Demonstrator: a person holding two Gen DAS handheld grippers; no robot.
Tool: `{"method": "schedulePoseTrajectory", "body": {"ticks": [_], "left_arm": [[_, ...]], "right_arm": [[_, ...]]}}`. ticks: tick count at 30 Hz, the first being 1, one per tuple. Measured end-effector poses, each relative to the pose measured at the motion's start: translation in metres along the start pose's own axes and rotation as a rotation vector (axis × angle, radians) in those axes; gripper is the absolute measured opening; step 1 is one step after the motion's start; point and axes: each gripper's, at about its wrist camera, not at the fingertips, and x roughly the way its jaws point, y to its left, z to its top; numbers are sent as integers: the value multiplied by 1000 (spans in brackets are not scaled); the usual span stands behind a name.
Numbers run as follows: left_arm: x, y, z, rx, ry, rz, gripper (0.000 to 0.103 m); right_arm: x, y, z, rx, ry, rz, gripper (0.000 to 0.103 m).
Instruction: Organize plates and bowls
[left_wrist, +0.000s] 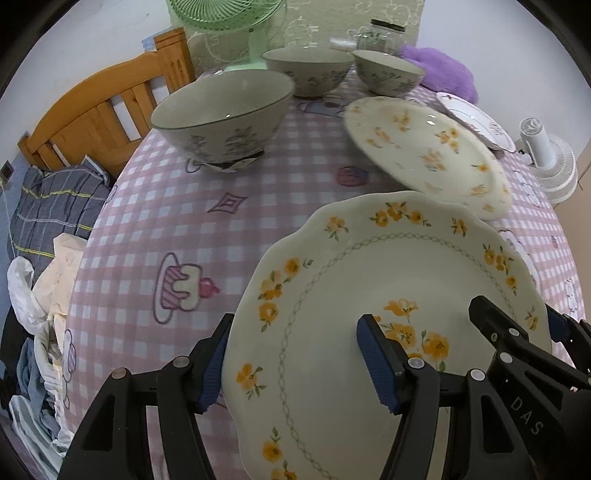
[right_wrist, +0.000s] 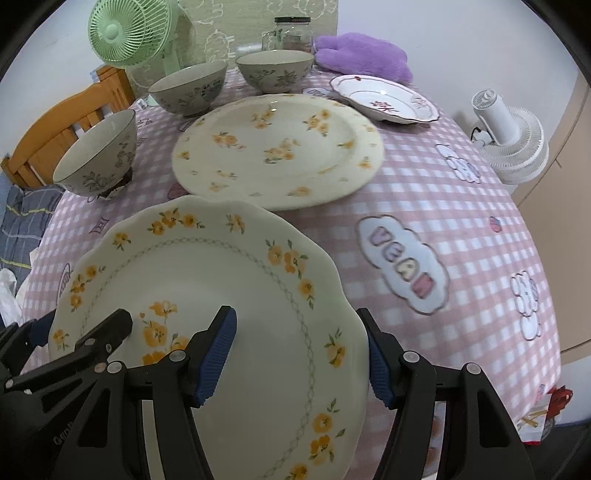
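Plate with a scalloped rim and orange flowers (left_wrist: 388, 325) fills the lower middle of both views, held between the two grippers. The left gripper (left_wrist: 295, 363) has its fingers spread wide across the plate's left rim, one pad outside the edge and one over the face; the right gripper (right_wrist: 301, 356) straddles the right rim the same way. Whether the pads actually press the china cannot be told.

Beyond it, at centre frame, a round flowered plate (right_wrist: 277, 151) lies on the pink checked table (right_wrist: 461, 206), likely the stacking target. To do this well, keep the held plate level, move both grippers together, and lower it centred.

Further up sit three grey bowls (right_wrist: 96, 158) and a small red-trimmed plate (right_wrist: 384, 98).

Readable writing: "DAS" on the gripper body at lower right of the left view, and "VEAN" on a cloud patch (right_wrist: 402, 264).
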Motion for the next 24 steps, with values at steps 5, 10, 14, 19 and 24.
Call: {"method": "schedulePoseTrajectory", "body": {"ticks": [5, 10, 14, 19, 24], "left_arm": [[9, 16, 8, -14, 1, -1, 67], [12, 19, 11, -8, -6, -11, 70], [9, 14, 13, 43, -27, -5, 71], [2, 13, 21, 61, -31, -23, 87], [-11, 11, 27, 80, -38, -48, 97]], "right_arm": [[13, 17, 5, -3, 30, 0, 68], [18, 26, 7, 0, 39, -14, 70], [19, 24, 10, 14, 52, -4, 70], [12, 15, 16, 58, 52, -8, 70], [-5, 6, 19, 83, 39, -23, 71]]}}
